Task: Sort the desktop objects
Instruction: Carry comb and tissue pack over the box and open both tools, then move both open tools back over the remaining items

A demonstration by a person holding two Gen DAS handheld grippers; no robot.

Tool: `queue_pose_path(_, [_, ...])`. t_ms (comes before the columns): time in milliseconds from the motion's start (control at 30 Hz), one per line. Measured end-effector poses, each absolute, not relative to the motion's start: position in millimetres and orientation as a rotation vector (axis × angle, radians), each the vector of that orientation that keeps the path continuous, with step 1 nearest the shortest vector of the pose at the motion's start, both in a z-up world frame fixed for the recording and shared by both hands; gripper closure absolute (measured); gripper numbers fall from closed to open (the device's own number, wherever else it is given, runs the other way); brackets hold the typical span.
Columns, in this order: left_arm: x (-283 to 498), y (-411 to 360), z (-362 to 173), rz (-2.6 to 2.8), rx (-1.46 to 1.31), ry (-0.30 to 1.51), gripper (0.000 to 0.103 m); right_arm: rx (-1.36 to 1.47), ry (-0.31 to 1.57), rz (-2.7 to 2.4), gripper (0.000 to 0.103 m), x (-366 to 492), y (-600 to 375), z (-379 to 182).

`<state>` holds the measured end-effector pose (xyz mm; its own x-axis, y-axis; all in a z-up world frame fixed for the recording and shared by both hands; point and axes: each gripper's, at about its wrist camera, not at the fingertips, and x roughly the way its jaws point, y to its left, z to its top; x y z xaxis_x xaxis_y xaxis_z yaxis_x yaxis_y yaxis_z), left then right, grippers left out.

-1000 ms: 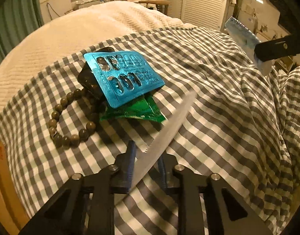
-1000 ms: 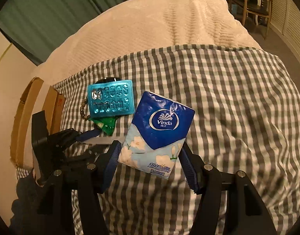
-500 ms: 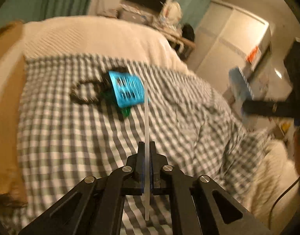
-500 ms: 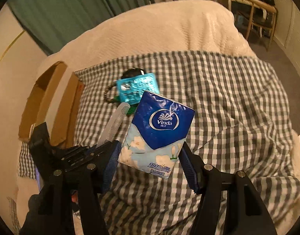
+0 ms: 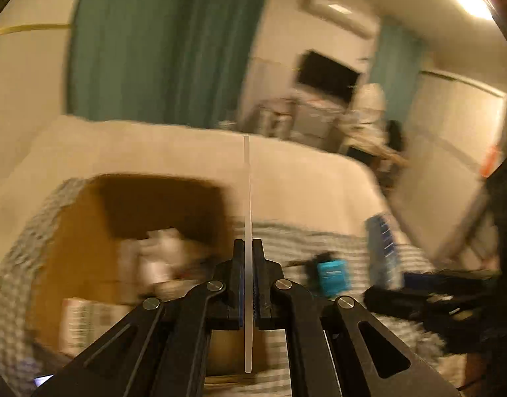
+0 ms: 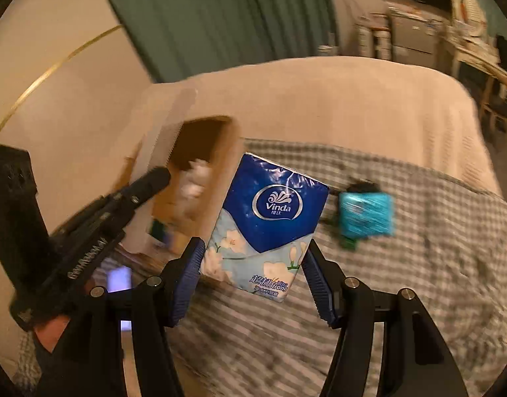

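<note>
My left gripper (image 5: 249, 258) is shut on a thin pale comb (image 5: 247, 198), seen edge-on and pointing up over the open cardboard box (image 5: 87, 231). In the right wrist view the left gripper (image 6: 154, 178) holds the comb (image 6: 164, 139) above the box (image 6: 217, 165). My right gripper (image 6: 253, 264) is shut on a blue Vinda tissue pack (image 6: 270, 218), held in the air beside the box. The teal blister pack (image 6: 366, 215) lies on the checked cloth (image 6: 419, 264), also seen in the left wrist view (image 5: 332, 276).
The box holds white and mixed items (image 5: 160, 254). A dark object and a green packet (image 6: 349, 243) lie under the blister pack. The cream bedspread (image 6: 352, 99) lies behind, with furniture (image 6: 412, 33) and a green curtain (image 6: 220, 16) beyond.
My left gripper has lifted the comb off the cloth and swung left over the box. My right gripper has carried the tissue pack left toward the box.
</note>
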<state>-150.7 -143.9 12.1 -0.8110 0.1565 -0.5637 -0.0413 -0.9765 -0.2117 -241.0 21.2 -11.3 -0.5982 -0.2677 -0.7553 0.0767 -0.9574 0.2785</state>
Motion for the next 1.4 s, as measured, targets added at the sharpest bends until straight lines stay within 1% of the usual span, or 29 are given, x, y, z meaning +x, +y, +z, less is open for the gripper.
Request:
queue_pose_path(133, [-163, -187, -26, 2.949, -1.072, -0.344, 0.101, 1.267, -0.313, -2.555, 0.043, -278, -37, -22])
queue_pose_path(233, [-170, -197, -45, 2.945, -1.119, -0.363, 0.1, 1.295, -0.333, -2.514, 0.043, -304, -61, -40])
queue_pose_path(300, [-170, -199, -49, 2.954, -1.136, -0.328, 0.099, 1.306, -0.345, -2.501, 0.043, -317, -70, -48])
queue_pose_path(333, [-171, -194, -51, 2.971, -1.145, -0.294, 0.096, 1.303, -0.343, -2.492, 0.041, -319, -73, -51])
queue_pose_path(400, [-170, -191, -52, 3.014, -1.177, -0.231, 0.077, 1.293, -0.334, -2.501, 0.041, -324, -78, -51])
queue_pose_path(433, [-170, -190, -52, 3.025, -1.192, -0.222, 0.045, 1.285, -0.341, -2.507, 0.041, -325, -76, -51])
queue_pose_path(467, [-168, -188, -51, 3.043, -1.193, -0.225, 0.017, 1.277, -0.352, -2.511, 0.041, -325, -74, -50])
queue_pose_path(500, [-164, -186, -48, 3.056, -1.168, -0.231, 0.013, 1.26, -0.373, -2.52, 0.04, -324, -71, -47])
queue_pose_path(533, [-158, -183, -43, 3.073, -1.119, -0.244, 0.013, 1.247, -0.397, -2.53, 0.038, -321, -65, -43])
queue_pose_path(600, [-154, -180, -37, 3.06, -1.113, -0.246, 0.013, 1.24, -0.403, -2.561, 0.038, -312, -54, -36])
queue_pose_path(733, [-147, -152, -20, 3.031, -1.061, -0.191, 0.012, 1.232, -0.368, -2.646, 0.038, -286, -23, -21])
queue_pose_path(867, [-144, -102, -9, 2.967, -1.025, -0.095, 0.012, 1.259, -0.325, -2.773, 0.037, -250, 31, -13])
queue_pose_path(967, [-145, -59, -8, 2.892, -1.012, 0.015, 0.012, 1.266, -0.383, -2.855, 0.033, -228, 77, -19])
queue_pose_path(1067, [-152, -26, -15, 2.854, -1.018, 0.08, 0.012, 1.335, -0.381, -2.908, 0.033, -225, 115, -34])
queue_pose_path(1200, [-168, 4, -38, 2.797, -1.051, 0.047, 0.012, 1.383, -0.37, -2.922, 0.033, -220, 149, -54])
queue_pose_path(1267, [-181, 16, -53, 2.772, -1.07, 0.05, 0.012, 1.406, -0.328, -2.921, 0.031, -221, 158, -69])
queue_pose_path(1333, [-197, 23, -68, 2.781, -1.102, 0.086, 0.012, 1.426, -0.263, -2.918, 0.026, -223, 161, -84])
queue_pose_path(1400, [-219, 23, -87, 2.788, -1.152, 0.086, 0.012, 1.429, -0.225, -2.913, 0.025, -230, 165, -101])
